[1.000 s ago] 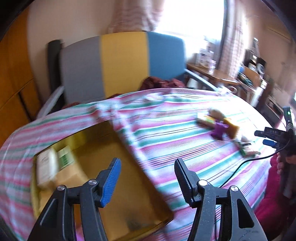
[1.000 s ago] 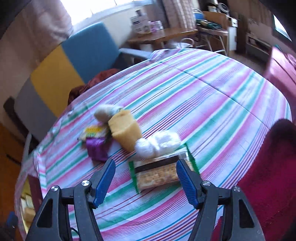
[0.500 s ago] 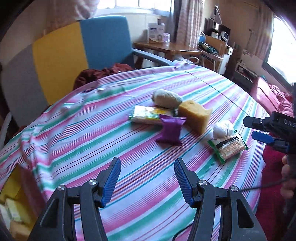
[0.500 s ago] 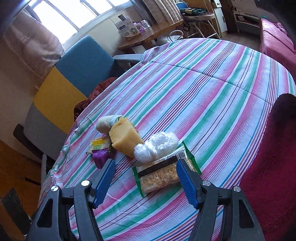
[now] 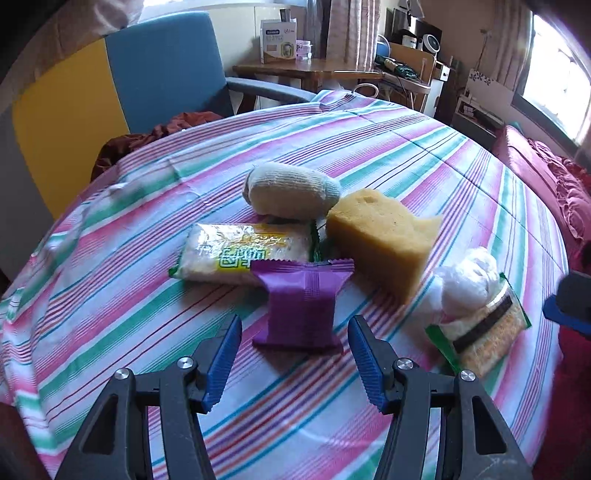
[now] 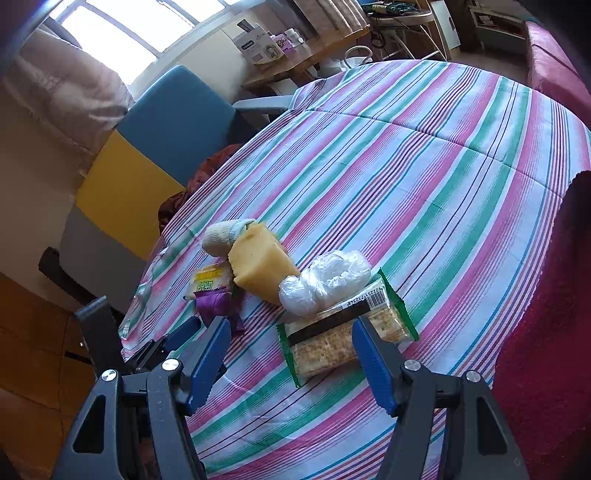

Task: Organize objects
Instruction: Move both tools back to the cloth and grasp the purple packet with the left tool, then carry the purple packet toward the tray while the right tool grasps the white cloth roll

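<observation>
Purple packet (image 5: 301, 304) lies near the table's (image 5: 424, 155) left edge, overlapping a yellow-green packet (image 5: 243, 254). Left hand-held gripper (image 5: 294, 360) open, empty, just short of it. Right hand-held gripper (image 6: 290, 363) open, empty, fingers flanking the cracker packet (image 6: 343, 339) under a plastic bag (image 6: 325, 280).

Round table (image 5: 424, 155) stood covered by a striped cloth, pink, green and white. Behind it was a chair (image 5: 162, 70) with a backrest in blue, yellow and grey panels; a dark red cloth (image 5: 155, 131) lay bunched on its seat. A wooden side table (image 5: 306, 72) stood near the far wall, carrying a white box (image 5: 277, 40) and small jars. Checked curtains (image 5: 345, 29) hung beside it. Bright daylight came through a window (image 6: 122, 33) above the chair and another window (image 5: 557, 85) on the right. A red sofa (image 5: 546, 184) sat along the right side. Cluttered shelves filled the far corner.
</observation>
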Demonstrator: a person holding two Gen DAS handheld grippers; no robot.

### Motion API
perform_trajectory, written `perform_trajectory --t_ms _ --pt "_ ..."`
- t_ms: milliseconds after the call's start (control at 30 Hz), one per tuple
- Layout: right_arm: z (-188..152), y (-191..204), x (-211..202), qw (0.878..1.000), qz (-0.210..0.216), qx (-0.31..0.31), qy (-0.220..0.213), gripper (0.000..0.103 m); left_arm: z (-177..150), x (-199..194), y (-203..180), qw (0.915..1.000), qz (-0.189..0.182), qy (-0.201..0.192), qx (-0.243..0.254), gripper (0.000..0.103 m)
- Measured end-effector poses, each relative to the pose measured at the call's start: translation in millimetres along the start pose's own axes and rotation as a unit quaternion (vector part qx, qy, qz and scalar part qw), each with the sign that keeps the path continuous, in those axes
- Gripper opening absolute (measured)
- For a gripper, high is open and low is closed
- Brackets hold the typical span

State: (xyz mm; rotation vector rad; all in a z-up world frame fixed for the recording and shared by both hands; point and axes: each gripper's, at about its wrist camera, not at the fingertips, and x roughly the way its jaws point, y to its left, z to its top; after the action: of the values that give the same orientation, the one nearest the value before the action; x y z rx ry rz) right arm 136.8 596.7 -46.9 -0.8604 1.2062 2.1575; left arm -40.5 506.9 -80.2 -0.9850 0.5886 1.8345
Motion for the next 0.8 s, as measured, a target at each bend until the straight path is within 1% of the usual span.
perform_trajectory --t_ms 67,100,133,233,333,433,533,667,800 --pt "-0.2 0.6 1.0 1.0 0.0 -0.001 0.001 0.07 2.9 8.3 4.2 0.9999 -0.003 0.003 -0.01 0.059" --pt "-0.3 1.0 1.3 1.0 -0.001 -0.002 0.001 0.07 3.5 11.1 6.6 0.9998 -0.005 0.006 -0.016 0.048" --pt "-0.3 1.5 1.5 1.0 -0.002 -0.003 0.001 0.07 3.6 13.3 8.9 0.9997 -0.008 0.01 -0.02 0.034" --pt "0.1 3.2 3.7 1.0 -0.005 -0.009 0.004 0.07 -0.9 6.4 16.0 0.9991 -0.022 0.006 -0.036 0.034" --pt "-0.5 5.2 5.7 1.0 -0.01 -0.016 0.007 0.07 -9.4 -8.1 24.0 0.9984 -0.018 0.006 -0.052 0.034" --pt "-2.1 9.4 7.4 0.999 -0.019 -0.029 0.01 0.07 -23.5 -28.5 38.0 0.9964 -0.012 0.013 -0.083 0.034" --pt "-6.6 20.7 13.9 0.997 -0.032 -0.062 0.026 0.07 -42.3 -55.5 52.0 0.9939 -0.009 0.013 -0.109 0.034" --pt "-11.6 43.5 25.9 0.99 -0.038 -0.119 0.059 0.07 -71.9 -96.0 68.3 0.9907 -0.008 0.008 -0.135 0.034" --pt "-2.4 69.6 35.5 0.982 -0.048 -0.174 0.061 0.07 -99.2 -136.3 79.3 0.9904 0.003 -0.014 -0.138 0.034"
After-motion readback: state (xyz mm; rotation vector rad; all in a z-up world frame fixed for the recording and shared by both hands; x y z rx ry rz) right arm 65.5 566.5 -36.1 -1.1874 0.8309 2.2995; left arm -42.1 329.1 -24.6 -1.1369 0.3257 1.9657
